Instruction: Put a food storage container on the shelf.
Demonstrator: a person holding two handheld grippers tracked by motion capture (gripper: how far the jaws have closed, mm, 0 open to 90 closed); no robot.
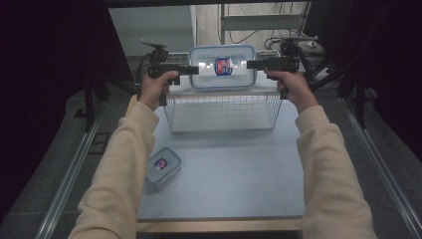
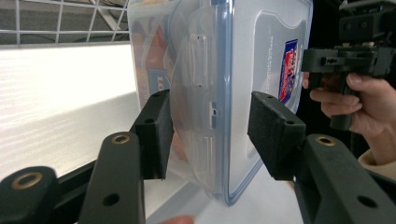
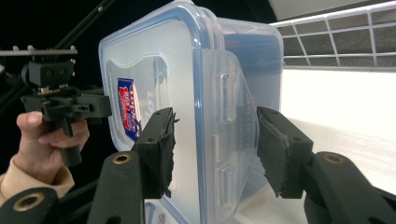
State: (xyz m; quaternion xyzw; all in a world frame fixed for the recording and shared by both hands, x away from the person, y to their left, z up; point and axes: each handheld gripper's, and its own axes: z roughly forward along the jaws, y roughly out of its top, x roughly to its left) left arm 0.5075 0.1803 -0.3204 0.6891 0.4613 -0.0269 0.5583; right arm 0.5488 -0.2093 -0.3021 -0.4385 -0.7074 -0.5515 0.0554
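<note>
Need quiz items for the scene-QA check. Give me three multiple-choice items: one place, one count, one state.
1. Where is the small box?
A. In the basket
B. On the table, outside the basket
C. On top of the big box

2. How many lidded boxes are there?
A. One
B. Two
C. Four

3. How does the big box stand?
A. On edge, lid on, facing the person
B. Flat, lid up
C. Flat, lid off

Key:
1 B: the small box lies on the table by the left sleeve, nearer the person than the basket.
2 B: the high view shows the small box and the big box.
3 A: its blue-rimmed lid and label face the high camera.
</note>
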